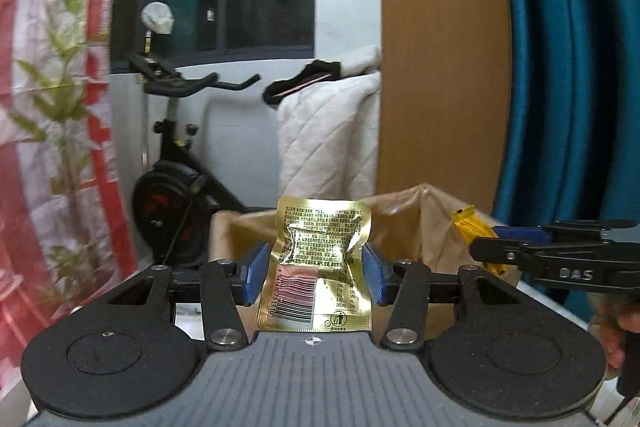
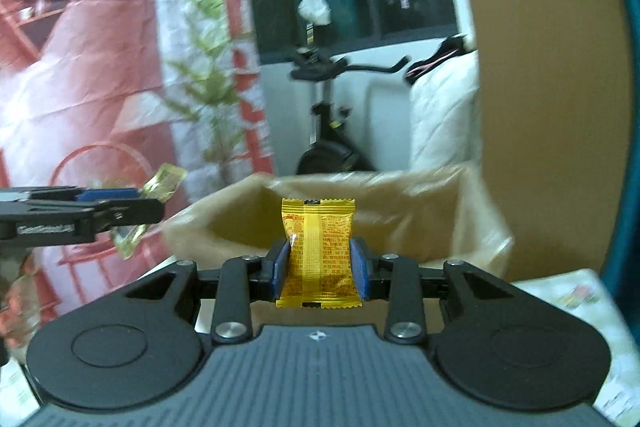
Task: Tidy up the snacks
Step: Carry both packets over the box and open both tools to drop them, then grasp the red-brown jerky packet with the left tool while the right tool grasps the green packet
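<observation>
At lower centre of the left wrist view, the left gripper pinches a crinkled gold foil sachet upright between blue-padded jaws. The right gripper likewise clamps a glossy yellow snack packet with serrated ends. Beyond both gapes a brown paper bag, then a black exercise bike.

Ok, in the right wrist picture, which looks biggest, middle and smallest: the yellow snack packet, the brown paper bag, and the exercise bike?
Largest to smallest, as they look:
1. brown paper bag
2. exercise bike
3. yellow snack packet, pinched in the right gripper

The bike stands farther back, so it really is bigger than it looks.
</observation>
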`<state>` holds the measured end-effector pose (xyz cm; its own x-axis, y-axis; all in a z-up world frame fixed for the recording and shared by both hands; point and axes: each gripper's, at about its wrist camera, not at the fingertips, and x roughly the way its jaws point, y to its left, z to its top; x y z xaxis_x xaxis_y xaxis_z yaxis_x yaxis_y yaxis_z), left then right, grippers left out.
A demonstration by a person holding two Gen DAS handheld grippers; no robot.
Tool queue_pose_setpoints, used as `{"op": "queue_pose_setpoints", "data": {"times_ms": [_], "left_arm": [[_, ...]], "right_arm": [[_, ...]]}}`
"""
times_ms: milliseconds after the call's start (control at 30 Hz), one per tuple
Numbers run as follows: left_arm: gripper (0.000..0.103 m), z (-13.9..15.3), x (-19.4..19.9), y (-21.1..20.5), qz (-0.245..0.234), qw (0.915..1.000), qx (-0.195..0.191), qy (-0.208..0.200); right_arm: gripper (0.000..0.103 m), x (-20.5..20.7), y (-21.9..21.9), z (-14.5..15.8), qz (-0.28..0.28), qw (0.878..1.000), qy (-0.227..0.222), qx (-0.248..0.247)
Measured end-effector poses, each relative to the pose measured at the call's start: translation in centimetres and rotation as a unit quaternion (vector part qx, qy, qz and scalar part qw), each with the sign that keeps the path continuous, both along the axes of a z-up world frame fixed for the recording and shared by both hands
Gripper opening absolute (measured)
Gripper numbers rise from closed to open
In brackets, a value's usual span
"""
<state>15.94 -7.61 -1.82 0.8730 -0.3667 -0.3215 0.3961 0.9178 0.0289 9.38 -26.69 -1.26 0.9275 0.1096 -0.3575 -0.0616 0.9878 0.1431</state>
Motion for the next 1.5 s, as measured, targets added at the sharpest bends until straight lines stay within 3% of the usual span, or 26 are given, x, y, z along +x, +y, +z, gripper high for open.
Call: {"op": "queue_pose_setpoints", "data": {"times_ms": [200, 333, 433, 533, 800, 1000, 1233, 1500], "left_arm": [[0.053, -0.6, 5.6, -4.7, 0.01, 0.9994, -0.002, 0.033], [0.062, -2.1, 8.1, -5.6, 0.004, 0.9987, 0.011, 0.049], [0.071, -2.6, 8.9, -5.7, 0.001, 0.9977, 0.018, 0.065], [0.072, -2.5, 7.8, -4.2, 0.009, 0.9978, 0.01, 0.065], [0.072, -1.0, 3.0, 0.6, -0.003, 0.998, -0.002, 0.062], [0.072, -1.1, -0.2, 3.6, 0.003, 0.998, 0.014, 0.061], [0.072, -2.6, -1.8, 8.7, 0.026, 0.9942, 0.052, 0.09], [0.064, -5.1, -0.7, 14.4, 0.109, 0.9844, 0.026, 0.136]], "right_arm": [[0.035, 4.0, -3.5, -0.3, -0.041, 0.999, 0.017, -0.006], [0.036, 5.3, -4.4, -1.2, -0.051, 0.998, 0.039, -0.005], [0.045, 5.2, -4.9, -1.8, -0.056, 0.997, 0.047, 0.005], [0.055, 4.3, -5.2, -1.7, -0.055, 0.998, 0.035, 0.023], [0.055, 0.8, -4.6, -0.2, -0.045, 0.998, 0.011, 0.043], [0.055, -1.9, -3.2, -0.4, -0.041, 0.997, 0.009, 0.057], [0.055, -3.9, -1.0, -3.1, -0.037, 0.994, 0.041, 0.094], [0.052, -2.8, 2.0, -8.1, -0.018, 0.989, 0.101, 0.105]]}}
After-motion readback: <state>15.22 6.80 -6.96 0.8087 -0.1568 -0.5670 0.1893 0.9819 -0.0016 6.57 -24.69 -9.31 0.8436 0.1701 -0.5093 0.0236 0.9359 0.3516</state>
